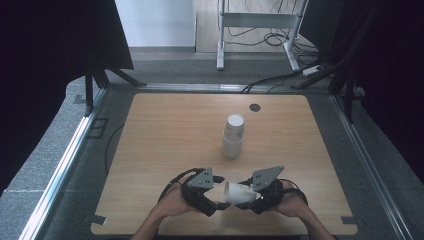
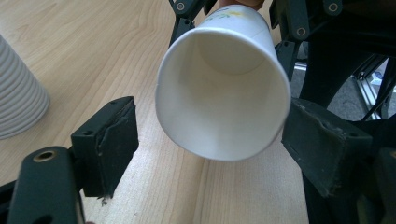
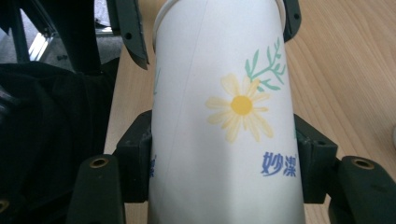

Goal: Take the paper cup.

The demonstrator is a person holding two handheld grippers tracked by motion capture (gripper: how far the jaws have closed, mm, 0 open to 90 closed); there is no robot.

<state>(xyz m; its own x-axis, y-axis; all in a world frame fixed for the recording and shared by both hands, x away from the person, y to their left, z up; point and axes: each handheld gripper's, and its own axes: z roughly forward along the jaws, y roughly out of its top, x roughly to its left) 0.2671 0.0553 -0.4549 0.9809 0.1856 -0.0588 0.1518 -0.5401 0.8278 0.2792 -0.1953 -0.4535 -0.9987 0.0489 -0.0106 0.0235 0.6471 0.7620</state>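
Wooden table (image 1: 170, 130) in a dark-curtained room, grey floor around, metal frame legs behind.

From the high view: stack of paper cups (image 1: 233, 135) upright near the middle of the table, a little right. Close to the near edge, a single paper cup (image 1: 239, 192) lying sideways in the air between left gripper (image 1: 217, 206) and right gripper (image 1: 256, 201), mouth toward the left one.

From the left gripper view: open mouth of the cup (image 2: 223, 100) facing the camera, between the two black jaws. Right jaw touching or almost touching the rim, left jaw clearly apart from it. Half open, no firm hold. Ribbed stack (image 2: 18, 98) at the left edge.

From the right gripper view: cup (image 3: 224, 116) with yellow flower print, clamped near its base by both jaws, pads pressed on its two sides.
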